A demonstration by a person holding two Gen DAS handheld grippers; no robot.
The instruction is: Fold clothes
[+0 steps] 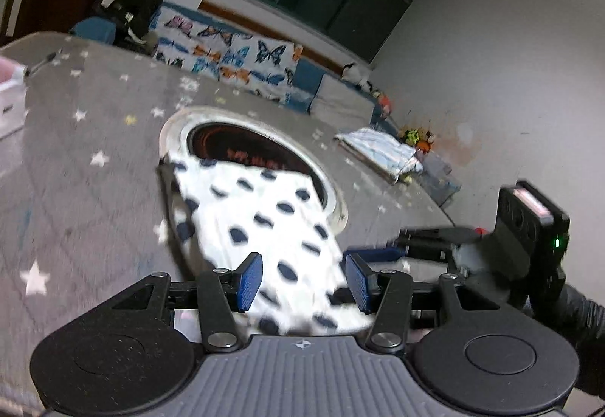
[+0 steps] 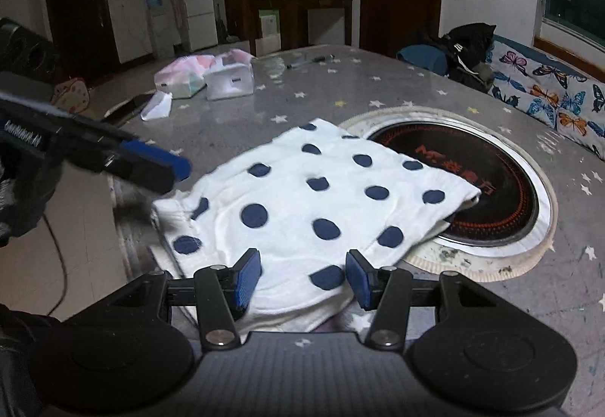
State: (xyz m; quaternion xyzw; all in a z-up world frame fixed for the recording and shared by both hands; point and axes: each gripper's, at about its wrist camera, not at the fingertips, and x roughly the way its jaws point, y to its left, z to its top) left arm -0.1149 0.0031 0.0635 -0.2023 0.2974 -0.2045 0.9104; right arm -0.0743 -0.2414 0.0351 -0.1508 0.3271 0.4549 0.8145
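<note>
A white garment with dark blue dots (image 2: 321, 201) lies folded on the grey star-patterned table (image 2: 340, 92), its far corner over the round inset cooktop (image 2: 491, 182). My right gripper (image 2: 302, 281) is open, its blue pads either side of the garment's near edge. My left gripper (image 1: 302, 281) is open with the garment (image 1: 264, 220) between its pads, blurred. The left gripper also shows in the right wrist view (image 2: 166, 163) above the garment's left edge. The right gripper shows in the left wrist view (image 1: 416, 247) at the right.
White and pink bags (image 2: 211, 76) sit at the far side of the table. A butterfly-print sofa (image 2: 548, 95) with a black bag (image 2: 469, 39) stands behind. A folded striped cloth (image 1: 382, 148) lies at the table's far right edge.
</note>
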